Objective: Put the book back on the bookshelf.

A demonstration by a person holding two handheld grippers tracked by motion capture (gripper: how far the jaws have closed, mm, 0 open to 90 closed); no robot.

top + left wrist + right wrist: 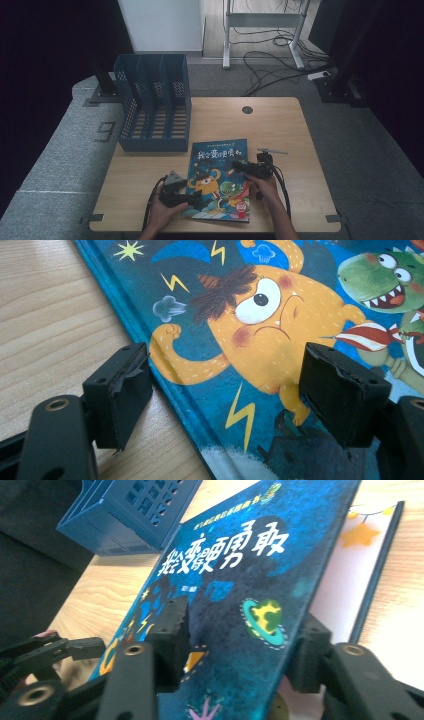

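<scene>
Black jaws of the left gripper [225,405] stand wide apart, released, straddling the spine edge of the picture book [260,330]: one jaw over bare wood, the other over the orange monster on the cover. Seen from above, the book [218,177] lies near the front edge of the wooden table [280,125], with the left gripper [199,201] at its 8 o'clock corner. At 3 o'clock, the right gripper [235,165] is clenched on the front cover [235,595], lifting it off the white first page [345,575]. A blue file rack [154,102] stands at 11 o'clock from the book, apart from it. Cables [280,62] trail across the floor beyond the table.
</scene>
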